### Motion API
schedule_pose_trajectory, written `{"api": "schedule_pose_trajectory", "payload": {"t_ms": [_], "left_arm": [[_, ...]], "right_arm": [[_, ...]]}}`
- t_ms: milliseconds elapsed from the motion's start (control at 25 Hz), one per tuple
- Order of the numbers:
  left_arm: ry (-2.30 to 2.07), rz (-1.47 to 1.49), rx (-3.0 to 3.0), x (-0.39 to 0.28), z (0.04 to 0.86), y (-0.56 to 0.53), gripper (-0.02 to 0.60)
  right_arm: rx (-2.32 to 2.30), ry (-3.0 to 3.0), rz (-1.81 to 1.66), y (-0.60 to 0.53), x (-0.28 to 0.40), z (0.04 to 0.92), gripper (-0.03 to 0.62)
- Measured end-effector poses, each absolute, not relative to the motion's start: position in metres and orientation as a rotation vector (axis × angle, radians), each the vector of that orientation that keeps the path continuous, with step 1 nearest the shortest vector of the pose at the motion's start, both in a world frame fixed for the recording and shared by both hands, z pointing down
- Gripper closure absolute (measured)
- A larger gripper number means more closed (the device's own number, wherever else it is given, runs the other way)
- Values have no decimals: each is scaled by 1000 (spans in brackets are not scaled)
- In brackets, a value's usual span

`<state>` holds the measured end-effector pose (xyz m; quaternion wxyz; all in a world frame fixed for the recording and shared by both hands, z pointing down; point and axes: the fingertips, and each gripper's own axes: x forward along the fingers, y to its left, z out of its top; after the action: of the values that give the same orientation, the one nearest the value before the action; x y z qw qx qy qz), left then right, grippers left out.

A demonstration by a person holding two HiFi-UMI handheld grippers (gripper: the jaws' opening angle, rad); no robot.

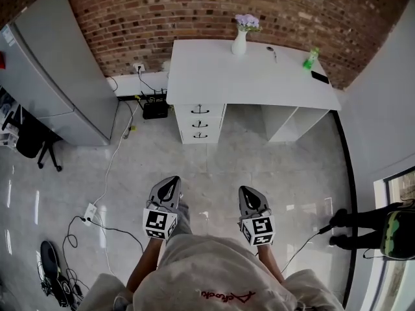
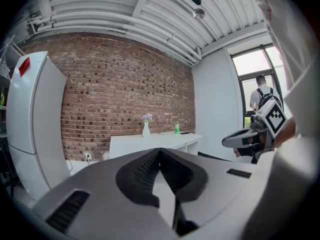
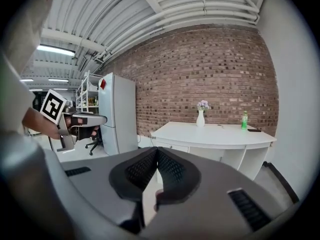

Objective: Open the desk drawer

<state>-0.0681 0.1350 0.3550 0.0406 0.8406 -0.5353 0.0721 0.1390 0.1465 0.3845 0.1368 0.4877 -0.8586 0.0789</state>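
White desk (image 1: 259, 76), red-brown brick wall (image 1: 194, 11)

Drawer stack (image 1: 200, 122): three white drawers, one above another, in a unit under the left end of the white counter (image 1: 259, 76).
Top drawer (image 1: 211, 111): shut, front flush with the unit.
Middle drawer (image 1: 211, 124): shut.
Bottom drawer (image 1: 211, 135): shut, just above the floor.
Handles (image 1: 200, 109): one dark curved pull centred on each front.
Setting: counter backs onto the brick wall.
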Motion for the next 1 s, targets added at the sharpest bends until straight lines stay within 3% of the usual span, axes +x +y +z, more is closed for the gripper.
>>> {"api": "schedule_pose_trajectory", "payload": {"t_ms": [1000], "left_arm": [[-1464, 262, 2530, -210, 374, -111, 569]], "right_arm": [[1434, -2391, 417, -112, -14, 399, 577]]}}
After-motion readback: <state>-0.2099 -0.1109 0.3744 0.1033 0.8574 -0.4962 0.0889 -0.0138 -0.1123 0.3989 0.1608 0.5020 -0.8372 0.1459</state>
